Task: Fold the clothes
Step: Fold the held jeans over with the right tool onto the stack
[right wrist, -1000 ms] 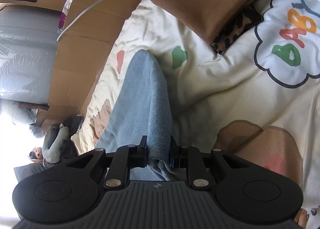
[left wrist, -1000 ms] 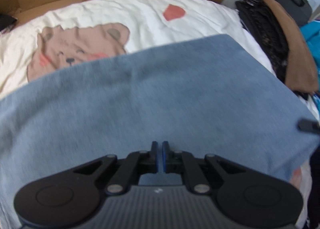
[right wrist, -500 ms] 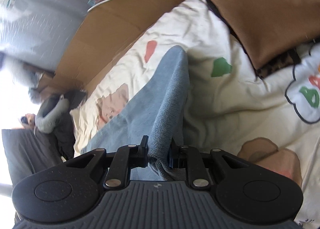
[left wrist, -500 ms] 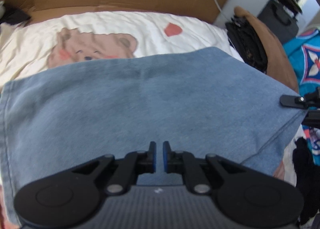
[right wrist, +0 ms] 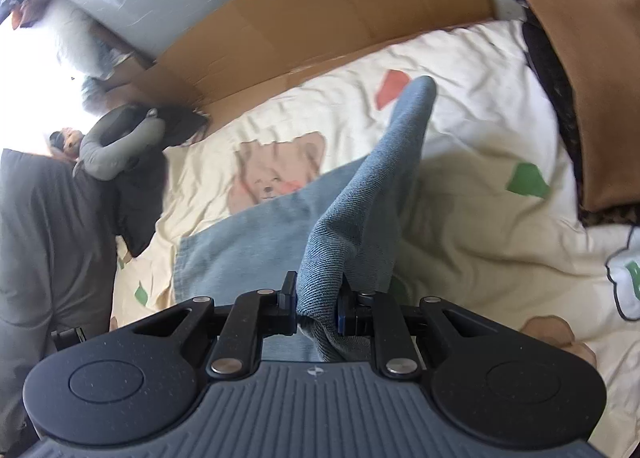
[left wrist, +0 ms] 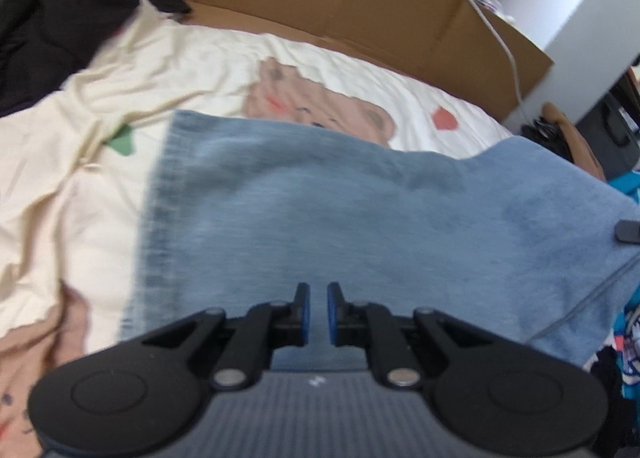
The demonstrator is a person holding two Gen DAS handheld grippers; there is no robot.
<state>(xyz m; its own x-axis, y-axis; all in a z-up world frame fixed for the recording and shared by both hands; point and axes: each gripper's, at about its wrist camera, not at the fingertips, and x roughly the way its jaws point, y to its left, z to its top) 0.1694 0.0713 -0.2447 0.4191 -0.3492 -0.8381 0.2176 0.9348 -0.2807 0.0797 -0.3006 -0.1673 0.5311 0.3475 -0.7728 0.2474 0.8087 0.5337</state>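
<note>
My right claw was clamped on a raised fold of the one blue denim garment, spread on the bedsheet toward twelve o'clock. My left claw had just been opening, its jaws slightly apart, empty.

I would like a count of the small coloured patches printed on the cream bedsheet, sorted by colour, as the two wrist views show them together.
Red patches: 1
Green patches: 2
Total on the cream bedsheet: 3
</note>
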